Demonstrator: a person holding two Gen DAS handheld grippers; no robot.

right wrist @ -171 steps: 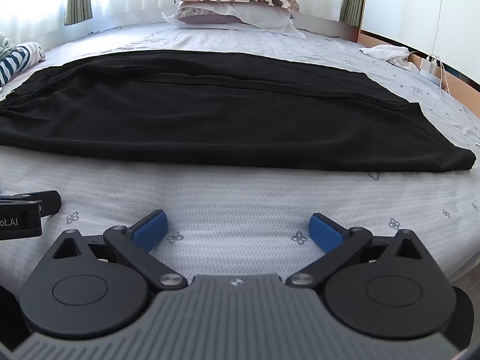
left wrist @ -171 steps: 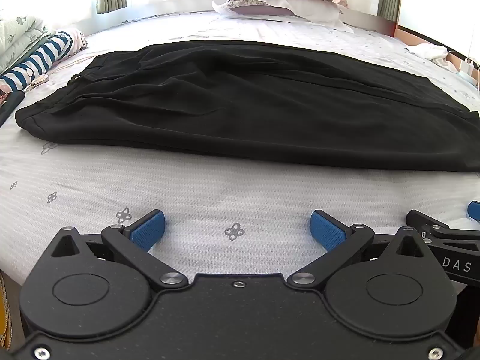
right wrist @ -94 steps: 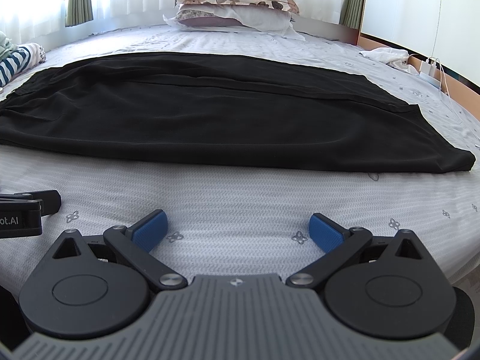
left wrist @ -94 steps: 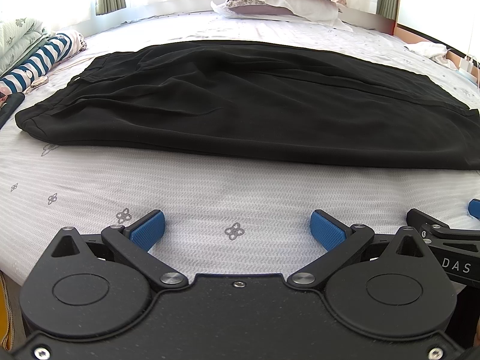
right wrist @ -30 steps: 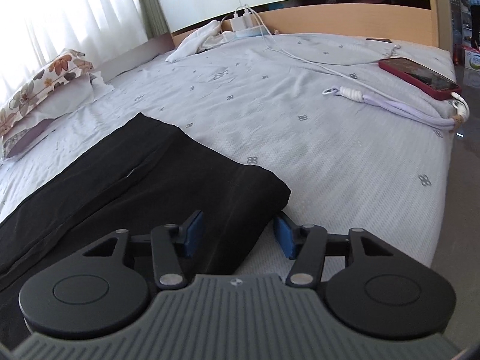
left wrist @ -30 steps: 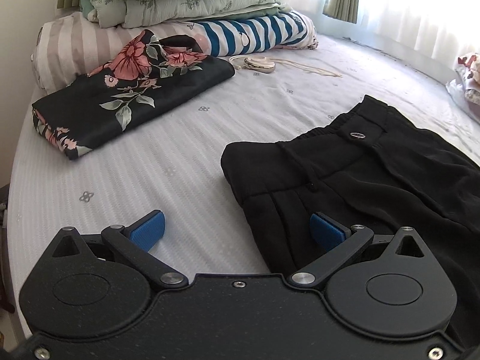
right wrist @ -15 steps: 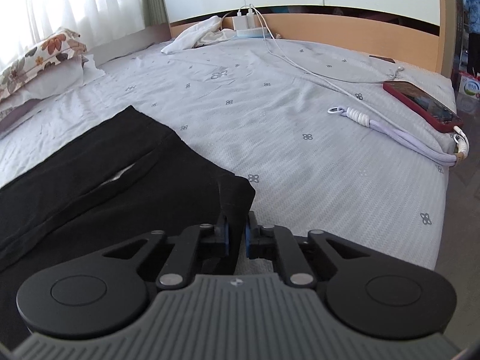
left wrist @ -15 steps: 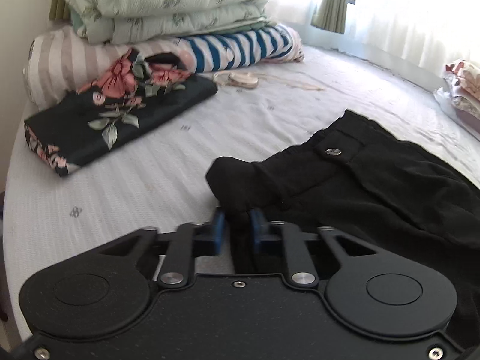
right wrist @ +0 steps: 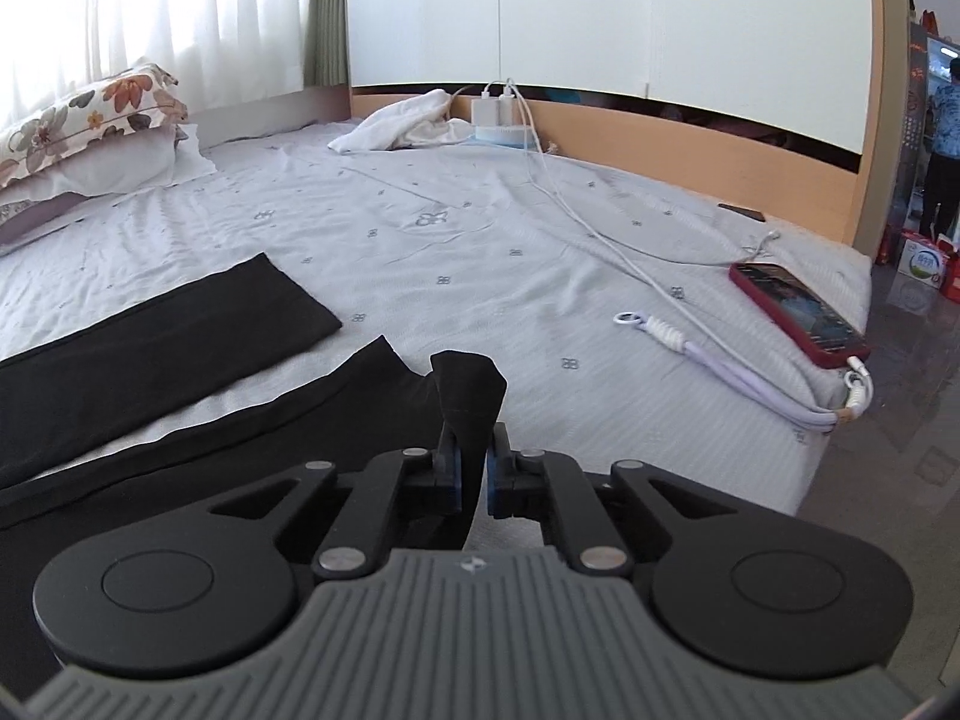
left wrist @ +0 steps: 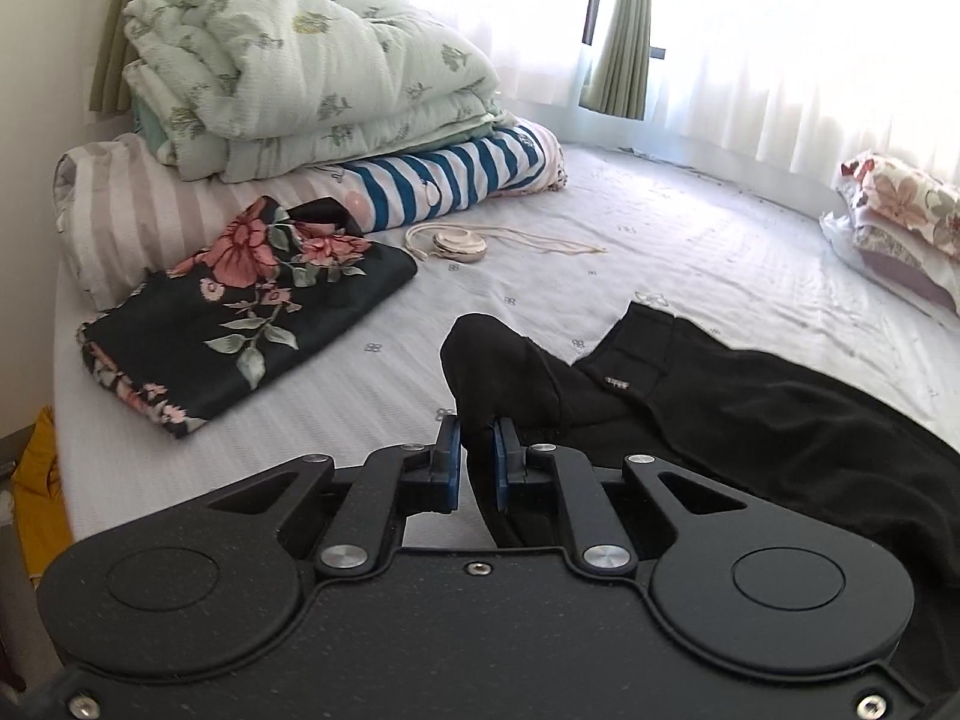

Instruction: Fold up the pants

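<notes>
Our left gripper (left wrist: 476,447) pinches the pants (left wrist: 750,420) at the waistband corner. Our right gripper (right wrist: 471,468) clamps a hem corner, raised off the bed (right wrist: 480,240).

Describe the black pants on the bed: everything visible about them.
The black pants are plain dark woven fabric, matte, lying flat across the white patterned bed sheet. At one end the waistband shows a small metal button. The left gripper is shut on a waistband corner, which bunches up into a peak above the jaws. At the other end, the right gripper is shut on a leg-hem corner, lifted likewise. In the right wrist view the two legs lie apart, a strip of sheet between them.
</notes>
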